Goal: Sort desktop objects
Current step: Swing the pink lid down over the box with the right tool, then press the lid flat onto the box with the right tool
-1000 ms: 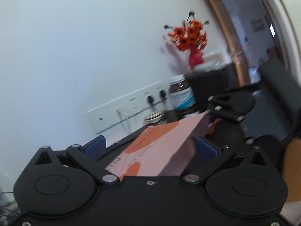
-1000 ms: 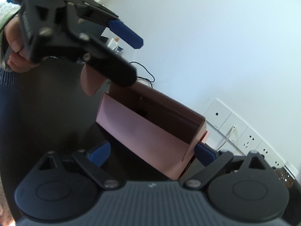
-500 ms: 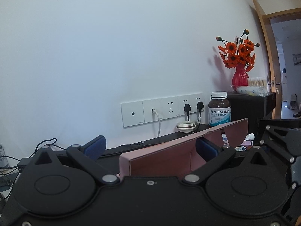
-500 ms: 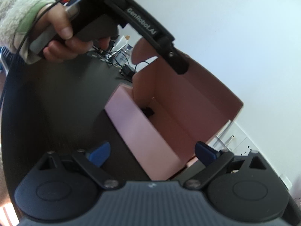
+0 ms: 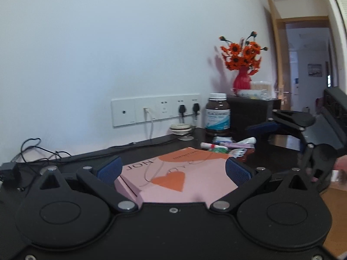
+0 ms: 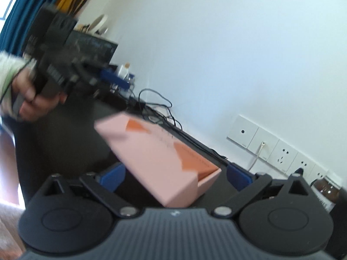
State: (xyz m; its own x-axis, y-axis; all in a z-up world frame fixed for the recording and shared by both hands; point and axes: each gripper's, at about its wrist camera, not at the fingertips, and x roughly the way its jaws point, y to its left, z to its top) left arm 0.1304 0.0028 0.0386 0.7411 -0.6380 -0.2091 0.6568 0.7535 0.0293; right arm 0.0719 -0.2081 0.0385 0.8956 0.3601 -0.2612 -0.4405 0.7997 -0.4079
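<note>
A pink box with orange hearts [image 5: 180, 177] lies closed on the dark desk [image 5: 151, 147]; it also shows in the right wrist view [image 6: 158, 164]. My left gripper [image 5: 173, 169] is open, its blue pads on either side of the box's near end without touching. My right gripper [image 6: 175, 173] is open, with the box between and ahead of its pads. The right gripper shows in the left wrist view [image 5: 288, 125], beyond the box. The left gripper, held in a hand, shows blurred in the right wrist view [image 6: 104, 75].
Several small tubes and packets [image 5: 225, 146] lie behind the box next to a brown supplement bottle [image 5: 217, 114]. A red vase of orange flowers [image 5: 241, 69] stands on a black cabinet. Wall sockets [image 5: 156, 111] and cables [image 5: 39, 153] run along the back.
The box lid, held open half a second ago, is now closed flat. My left gripper has let go of the lid and drawn back from it.
</note>
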